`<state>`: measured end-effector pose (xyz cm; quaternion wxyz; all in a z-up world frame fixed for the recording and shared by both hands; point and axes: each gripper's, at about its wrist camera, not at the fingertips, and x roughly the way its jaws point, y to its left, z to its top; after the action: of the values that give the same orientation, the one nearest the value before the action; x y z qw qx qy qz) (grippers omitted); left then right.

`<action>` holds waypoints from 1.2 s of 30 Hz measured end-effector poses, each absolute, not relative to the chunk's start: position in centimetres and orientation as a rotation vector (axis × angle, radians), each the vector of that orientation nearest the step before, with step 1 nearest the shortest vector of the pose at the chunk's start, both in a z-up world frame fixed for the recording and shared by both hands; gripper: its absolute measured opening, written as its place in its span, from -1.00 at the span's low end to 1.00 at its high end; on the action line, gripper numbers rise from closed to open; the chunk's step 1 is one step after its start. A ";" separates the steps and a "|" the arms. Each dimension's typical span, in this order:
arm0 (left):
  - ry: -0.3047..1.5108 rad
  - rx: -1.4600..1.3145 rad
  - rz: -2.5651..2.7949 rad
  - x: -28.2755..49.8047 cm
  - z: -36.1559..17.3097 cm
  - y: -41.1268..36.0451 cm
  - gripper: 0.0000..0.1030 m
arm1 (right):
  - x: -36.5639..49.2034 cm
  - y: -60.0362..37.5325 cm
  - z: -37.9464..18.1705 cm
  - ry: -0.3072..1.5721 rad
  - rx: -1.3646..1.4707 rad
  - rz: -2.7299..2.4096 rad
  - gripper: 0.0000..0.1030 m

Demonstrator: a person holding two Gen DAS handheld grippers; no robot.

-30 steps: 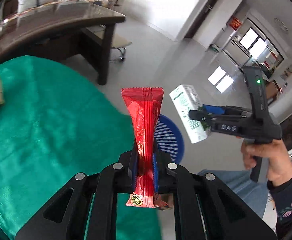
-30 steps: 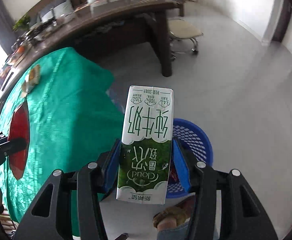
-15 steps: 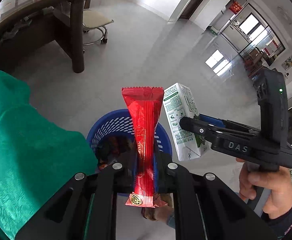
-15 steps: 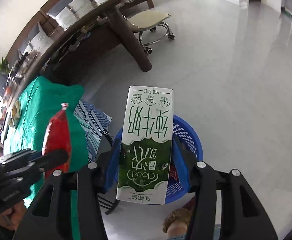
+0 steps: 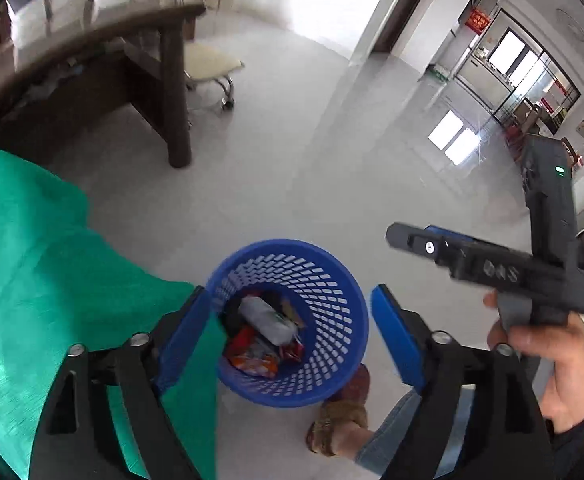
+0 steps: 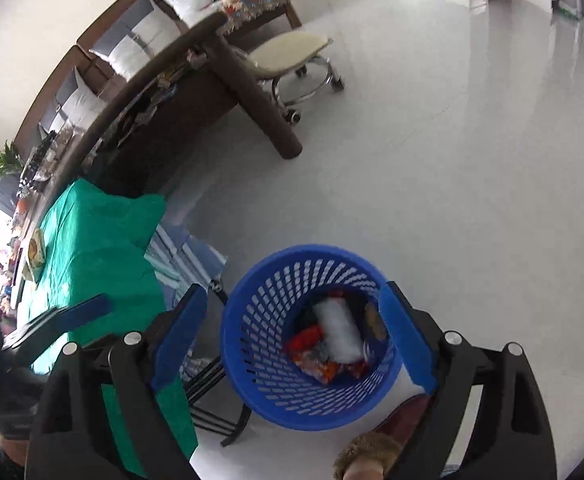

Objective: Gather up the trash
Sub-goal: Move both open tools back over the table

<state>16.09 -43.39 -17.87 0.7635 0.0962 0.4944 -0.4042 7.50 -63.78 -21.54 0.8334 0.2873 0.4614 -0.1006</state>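
One green-clothed table [image 6: 92, 248] stands left of one blue basket [image 5: 344, 280] on the floor. Both grippers, left gripper [image 5: 292, 336] and right gripper [image 6: 292, 336], hang above it, spread wide, holding nothing. One yellow wrapper [image 6: 35, 251] lies on the cloth, nearer the left. The white carton [image 5: 266, 318] lies tilted among red wrappers [image 6: 312, 356], too jumbled to count.
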 end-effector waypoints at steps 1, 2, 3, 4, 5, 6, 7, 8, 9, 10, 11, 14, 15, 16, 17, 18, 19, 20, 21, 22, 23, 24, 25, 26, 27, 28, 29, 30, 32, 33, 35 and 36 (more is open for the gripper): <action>1.049 0.202 -0.877 15.5 -16.9 -42.1 0.71 | 7.3 -63.5 -20.9 0.963 0.587 -0.231 0.67; 1.034 0.197 -0.875 15.0 -16.5 -40.9 0.72 | 7.2 -63.4 -20.6 0.952 0.566 -0.245 0.67; 1.020 0.193 -0.872 14.1 -15.8 -39.3 0.73 | 7.1 -62.9 -20.1 0.943 0.541 -0.260 0.68; 1.003 0.187 -0.866 13.4 -15.2 -37.1 0.74 | 7.0 -62.0 -19.4 0.932 0.500 -0.274 0.68; 0.996 0.186 -0.856 13.0 -14.8 -35.5 0.74 | 7.0 -61.0 -18.7 0.919 0.464 -0.275 0.68; 0.989 0.186 -0.840 12.7 -14.4 -33.6 0.74 | 7.1 -60.2 -18.2 0.907 0.436 -0.272 0.68; 0.981 0.184 -0.812 12.2 -14.2 -30.9 0.74 | 7.2 -58.9 -17.6 0.893 0.402 -0.263 0.68; 0.980 0.181 -0.791 12.3 -14.1 -28.9 0.74 | 7.3 -56.9 -16.7 0.874 0.357 -0.238 0.68; 0.980 0.178 -0.764 12.3 -14.0 -26.8 0.74 | 7.6 -55.0 -16.0 0.860 0.322 -0.210 0.68; 0.977 0.174 -0.716 12.6 -14.0 -23.9 0.74 | 7.8 -52.9 -15.2 0.847 0.286 -0.177 0.69; 0.973 0.171 -0.669 13.0 -14.0 -21.6 0.74 | 8.2 -50.0 -14.4 0.831 0.243 -0.124 0.69; 0.966 0.157 -0.543 15.8 -13.7 -15.8 0.74 | 9.3 -41.9 -13.7 0.816 0.161 0.033 0.78; 0.959 0.144 -0.493 17.2 -13.5 -13.9 0.74 | 9.8 -39.3 -13.8 0.825 0.138 0.085 0.78; 0.943 0.125 -0.451 18.7 -13.2 -12.2 0.74 | 10.3 -36.8 -14.0 0.837 0.116 0.137 0.78; 0.926 0.110 -0.422 19.9 -12.9 -11.1 0.74 | 11.0 -33.4 -14.5 0.859 0.082 0.207 0.78; 0.904 0.093 -0.386 21.4 -12.6 -9.8 0.74 | 11.5 -31.2 -14.8 0.871 0.059 0.248 0.78; 0.885 0.085 -0.359 23.0 -12.4 -8.9 0.74 | 12.0 -29.6 -15.1 0.876 0.042 0.271 0.78; 0.877 0.085 -0.344 24.1 -12.2 -8.5 0.74 | 12.7 -27.7 -15.5 0.878 0.016 0.292 0.78; 0.876 0.094 -0.334 25.6 -12.2 -8.5 0.74 | 13.0 -26.5 -15.9 0.879 0.000 0.303 0.78; 0.876 0.108 -0.327 26.8 -12.2 -8.7 0.74 | 13.5 -25.5 -16.2 0.883 -0.014 0.309 0.78; 0.873 0.119 -0.326 28.3 -12.4 -9.1 0.74 | 14.2 -24.8 -16.7 0.888 -0.032 0.304 0.78; 0.866 0.134 -0.327 29.1 -12.6 -9.5 0.74 | 14.7 -24.4 -17.0 0.893 -0.045 0.296 0.78; 0.863 0.146 -0.331 29.7 -12.9 -9.7 0.71 | 14.9 -24.0 -17.4 0.898 -0.052 0.291 0.78; 0.863 0.153 -0.328 30.3 -13.2 -10.1 0.65 | 15.3 -23.9 -17.7 0.905 -0.045 0.290 0.78; 0.866 0.161 -0.319 31.1 -13.6 -10.6 0.60 | 15.4 -23.9 -17.9 0.909 -0.039 0.292 0.78; 0.870 0.165 -0.309 31.7 -14.0 -10.8 0.50 | 15.6 -23.7 -18.1 0.913 -0.037 0.291 0.78; 0.873 0.163 -0.303 32.2 -14.4 -10.8 0.42 | 15.7 -23.7 -18.4 0.917 -0.041 0.288 0.78; 0.876 0.158 -0.297 32.8 -14.8 -10.8 0.36 | 15.8 -23.7 -18.5 0.923 -0.046 0.285 0.78; 0.876 0.145 -0.290 33.6 -15.5 -10.6 0.06 | 15.7 -23.8 -18.7 0.937 -0.043 0.286 0.79; 0.875 0.136 -0.294 34.0 -15.8 -10.5 -0.05 | 15.7 -23.8 -18.7 0.933 -0.041 0.287 0.79; 0.876 0.110 -0.310 34.3 -16.0 -10.0 -0.76 | 15.5 -23.8 -18.8 0.938 -0.044 0.286 0.79; 0.876 0.103 -0.309 34.3 -16.1 -9.8 -0.83 | 15.3 -23.8 -18.9 0.938 -0.046 0.285 0.80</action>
<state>34.31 -9.80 -16.10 0.8928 0.0497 0.4221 -0.1491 15.28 -23.75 -18.91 0.8820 -0.0219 0.4504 0.1370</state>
